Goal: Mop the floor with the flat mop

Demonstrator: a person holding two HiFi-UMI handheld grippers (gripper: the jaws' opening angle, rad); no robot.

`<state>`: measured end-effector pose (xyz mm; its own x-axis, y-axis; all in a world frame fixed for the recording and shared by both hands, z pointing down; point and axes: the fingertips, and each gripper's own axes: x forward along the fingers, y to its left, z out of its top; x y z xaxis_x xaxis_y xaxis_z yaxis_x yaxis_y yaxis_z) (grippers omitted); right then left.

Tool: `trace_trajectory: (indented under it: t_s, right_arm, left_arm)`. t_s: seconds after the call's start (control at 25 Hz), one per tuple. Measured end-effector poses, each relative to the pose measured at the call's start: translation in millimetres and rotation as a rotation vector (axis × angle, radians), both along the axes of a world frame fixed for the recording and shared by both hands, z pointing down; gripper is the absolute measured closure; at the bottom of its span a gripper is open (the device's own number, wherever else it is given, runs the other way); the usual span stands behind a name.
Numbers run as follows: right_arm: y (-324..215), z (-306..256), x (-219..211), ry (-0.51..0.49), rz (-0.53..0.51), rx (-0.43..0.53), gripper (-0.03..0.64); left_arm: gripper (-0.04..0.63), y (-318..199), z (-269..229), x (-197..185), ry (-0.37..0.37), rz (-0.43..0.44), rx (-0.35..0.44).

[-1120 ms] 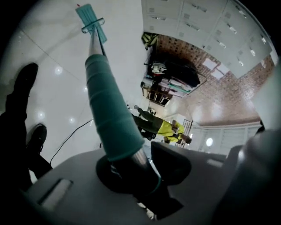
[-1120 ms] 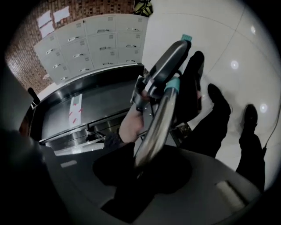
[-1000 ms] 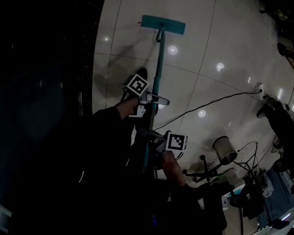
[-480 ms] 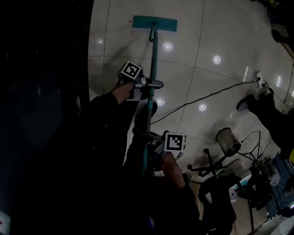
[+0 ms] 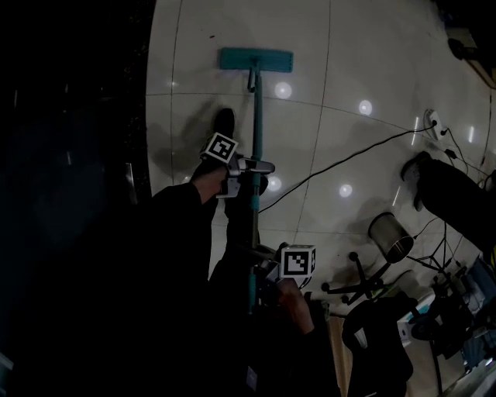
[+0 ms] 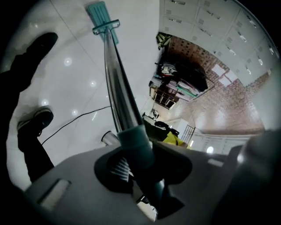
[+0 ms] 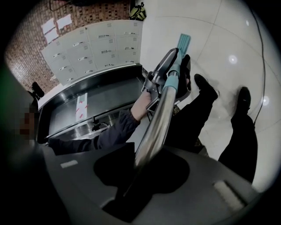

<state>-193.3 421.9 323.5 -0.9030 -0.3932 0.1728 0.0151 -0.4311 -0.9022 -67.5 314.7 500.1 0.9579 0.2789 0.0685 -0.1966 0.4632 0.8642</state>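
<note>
Two grippers on one flat mop [image 5: 255,116], with the surroundings listed after.

Item 1, the mop: the teal pad [image 5: 256,59] lies flat on the floor [image 5: 372,46] at upper centre of the head view. The pole [image 5: 255,128] runs straight down the frame from the pad to the person.

Item 2, left gripper [image 5: 257,166]: mid-frame in the head view, pinching the pole at its teal collar [image 6: 134,140], a jaw pressed to each side.

Item 3, right gripper [image 5: 260,273]: lower centre in the head view, clamped on the bare metal upper length of the pole, jaws nearly together round it.

Item 4, floor: pale glossy tiles with round light reflections. The left third of the head view is dark.

Item 5, in the way: a black shoe [image 5: 225,122] stands just left of the pole, between the pad and the left gripper. A black cable [image 5: 349,159] crosses the tiles from a white plug block [image 5: 434,120] at the right edge, running down-left toward the pole until dark clothing hides it. Both lie apart from the pad.

Item 6, lower right of the head view: a cylindrical bin [image 5: 387,235], a star-shaped chair base [image 5: 356,283], a dark chair [image 5: 376,333] and a tangle of wires.

Item 7, right gripper view: a bank of pale lockers [image 7: 88,48] at upper left. Below it stands a steel-topped desk [image 7: 101,94] bearing a red-and-white strip [image 7: 81,105]. A brick wall [image 7: 88,11] with paper sheets [image 7: 55,24] fills the top.

Item 8, markings: a square black-and-white marker shows on the left cube [image 5: 219,146] and on the right cube [image 5: 297,261]. The locker labels and wall sheets are too small to read.
</note>
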Motion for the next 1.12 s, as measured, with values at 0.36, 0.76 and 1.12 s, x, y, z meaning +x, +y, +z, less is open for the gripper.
trace_trajectory:
  t_s: [0.36, 0.76, 1.12]
  right_arm:
    - [53.5, 27.9, 24.6, 0.026, 0.009, 0.06, 0.494]
    - [-35.0, 57.5, 47.7, 0.03, 0.006, 0.092, 0.492]
    - [-188.4, 68.7, 57.9, 0.115, -0.016, 0.08, 0.491]
  left_arm:
    - [0.46, 46.3, 19.1, 26.5, -0.037, 0.023, 0.029]
    - [0.463, -46.0, 47.2, 49.7, -0.046, -0.006, 0.033]
    - [0.468, -198.6, 50.5, 70.0, 0.003, 0.028, 0.018]
